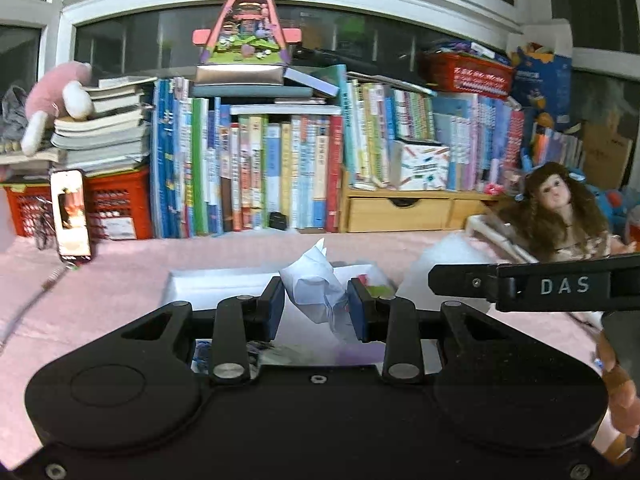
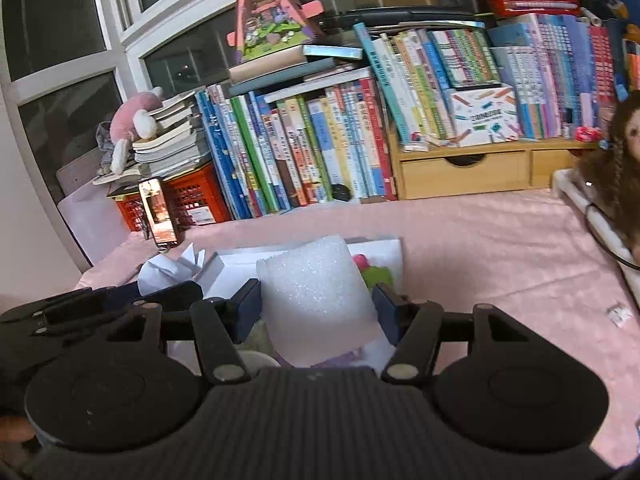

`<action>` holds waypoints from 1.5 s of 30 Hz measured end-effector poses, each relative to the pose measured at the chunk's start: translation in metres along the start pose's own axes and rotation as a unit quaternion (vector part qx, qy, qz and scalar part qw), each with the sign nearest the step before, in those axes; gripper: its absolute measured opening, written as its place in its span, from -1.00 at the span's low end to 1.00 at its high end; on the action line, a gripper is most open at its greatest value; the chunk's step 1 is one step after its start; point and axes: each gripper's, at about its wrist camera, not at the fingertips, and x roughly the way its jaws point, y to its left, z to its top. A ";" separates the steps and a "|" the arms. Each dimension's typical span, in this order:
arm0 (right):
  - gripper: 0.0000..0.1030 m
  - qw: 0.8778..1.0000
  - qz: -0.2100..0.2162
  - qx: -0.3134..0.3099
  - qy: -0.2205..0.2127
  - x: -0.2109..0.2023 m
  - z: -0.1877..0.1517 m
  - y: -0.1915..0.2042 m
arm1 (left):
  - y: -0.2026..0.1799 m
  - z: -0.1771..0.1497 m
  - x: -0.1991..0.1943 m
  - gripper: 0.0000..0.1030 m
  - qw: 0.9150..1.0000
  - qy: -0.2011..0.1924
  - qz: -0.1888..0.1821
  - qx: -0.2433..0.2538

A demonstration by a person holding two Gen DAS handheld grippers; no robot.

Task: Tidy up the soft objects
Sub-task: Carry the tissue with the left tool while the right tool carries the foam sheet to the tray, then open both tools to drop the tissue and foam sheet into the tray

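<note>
Left gripper [image 1: 316, 306] — jaws narrowed onto crumpled white paper [image 1: 314, 286], frame centre. Right gripper [image 2: 318, 306] — jaws about half spread, clamping a white foam block [image 2: 316, 294], lower centre. White tray [image 2: 380, 250] behind, on pink tabletop [image 2: 480, 248]. Doll [image 1: 560, 212] — right edge.

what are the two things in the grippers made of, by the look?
Left gripper: crumpled white wad, likely paper or tissue; matte, with sharp creases and folded points.
Right gripper: white block, likely soft packing foam; its grainy, sparkly surface and rounded top edge suggest this.
</note>
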 end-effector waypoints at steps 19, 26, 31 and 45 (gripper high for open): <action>0.24 0.999 0.013 -0.022 0.019 0.057 0.015 0.040 | 0.057 0.007 0.039 -0.37 0.997 0.061 0.052 -0.005; 0.24 0.999 0.008 -0.027 0.039 0.082 0.026 0.045 | 0.068 0.019 0.061 -0.37 0.994 0.091 0.058 0.009; 0.24 0.998 0.002 -0.022 0.055 0.103 0.033 0.045 | 0.081 0.029 0.086 -0.37 0.990 0.128 0.056 -0.006; 0.24 0.992 -0.028 -0.020 0.125 0.173 0.032 0.041 | 0.121 0.030 0.168 -0.37 0.968 0.237 0.049 -0.064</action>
